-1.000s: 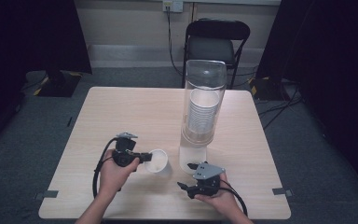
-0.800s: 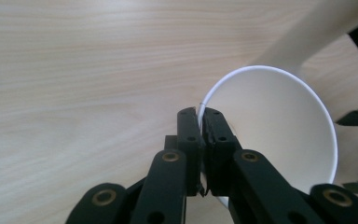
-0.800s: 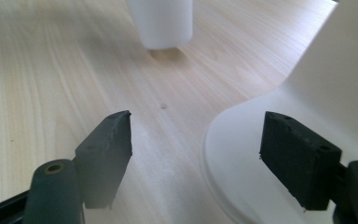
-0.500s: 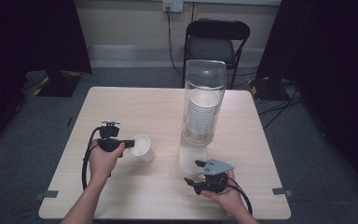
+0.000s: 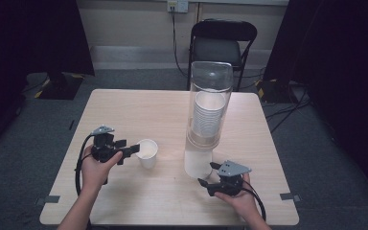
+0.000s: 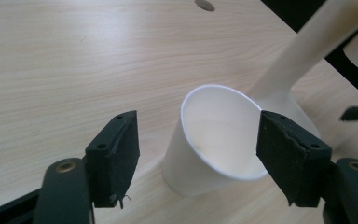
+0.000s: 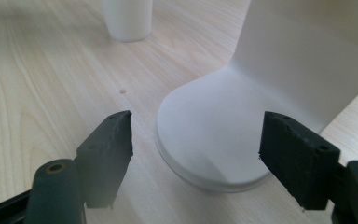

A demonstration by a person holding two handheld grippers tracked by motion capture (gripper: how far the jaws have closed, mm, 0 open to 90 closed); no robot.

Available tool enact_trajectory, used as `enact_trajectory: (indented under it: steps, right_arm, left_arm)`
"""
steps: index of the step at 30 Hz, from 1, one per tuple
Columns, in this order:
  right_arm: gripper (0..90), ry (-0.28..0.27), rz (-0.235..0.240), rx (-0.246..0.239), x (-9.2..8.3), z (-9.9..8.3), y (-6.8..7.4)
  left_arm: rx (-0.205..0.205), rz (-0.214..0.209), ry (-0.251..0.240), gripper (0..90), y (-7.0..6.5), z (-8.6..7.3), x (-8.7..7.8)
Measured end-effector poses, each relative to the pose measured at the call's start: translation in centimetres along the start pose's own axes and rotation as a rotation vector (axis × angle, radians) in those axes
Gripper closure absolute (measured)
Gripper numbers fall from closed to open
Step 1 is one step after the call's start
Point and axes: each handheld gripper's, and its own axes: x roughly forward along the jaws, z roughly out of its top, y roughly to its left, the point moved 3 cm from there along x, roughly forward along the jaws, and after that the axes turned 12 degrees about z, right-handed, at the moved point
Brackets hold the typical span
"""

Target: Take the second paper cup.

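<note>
A white paper cup stands upright on the wooden table, left of the cup dispenser, a clear tube with a stack of cups over a white base. My left gripper is open right beside the cup on its left. In the left gripper view the cup sits between and just beyond the spread jaws of that gripper. My right gripper is open at the front right and points at the dispenser's base. Its jaws are wide apart with nothing in them.
A black chair stands behind the table's far edge. The dispenser's white post rises to the right of the cup. Bare tabletop lies to the far left and along the back. Cables trail from both grippers toward the front edge.
My left gripper carried the cup left, away from the dispenser's base, then set it upright and opened. My right gripper drifted slightly right.
</note>
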Motion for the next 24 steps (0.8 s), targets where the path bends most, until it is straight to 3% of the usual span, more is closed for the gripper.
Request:
enact_trajectory:
  steps: [1, 3, 5, 8, 10, 12, 15, 17, 24]
  right_arm:
    - [25.6, 0.0, 0.0, 0.0, 0.0, 0.0, 0.0]
    - [25.7, -0.005, -0.019, 0.01, -0.3, 0.0, -0.3]
    - [25.6, -0.004, -0.026, 0.018, -0.4, 0.0, -0.4]
    - [25.4, -0.014, -0.035, 0.045, -0.5, 0.1, -0.8]
    - [25.2, -0.026, -0.043, 0.065, -0.6, 0.1, -1.1]
    - [24.5, -0.032, -0.067, 0.075, -0.8, 0.3, -1.6]
    - [24.6, -0.047, -0.072, 0.076, -0.9, 0.7, -1.9]
    - [24.8, -0.058, -0.082, 0.073, -1.1, 1.2, -2.1]
    - [24.0, -0.084, -0.094, 0.078, -1.3, 2.4, -2.7]
  left_arm:
    - [0.0, 0.0, 0.0, 28.6, 0.0, 0.0, 0.0]
    - [0.059, 0.011, -0.025, 25.9, 0.6, -1.1, -0.8]
    - [0.083, 0.015, -0.031, 24.8, 0.9, -1.6, -1.1]
    - [0.113, 0.015, -0.037, 21.9, 1.7, -3.2, -1.6]
    - [0.159, 0.018, -0.022, 19.9, 2.4, -4.7, -1.5]
    - [0.177, 0.008, -0.002, 19.6, 2.9, -6.5, -1.0]
    - [0.198, 0.002, 0.021, 18.6, 3.2, -7.5, -0.3]
    - [0.181, 0.003, 0.041, 18.5, 3.4, -8.2, 0.3]
    - [0.235, 0.029, 0.086, 16.4, 3.2, -9.6, 1.3]
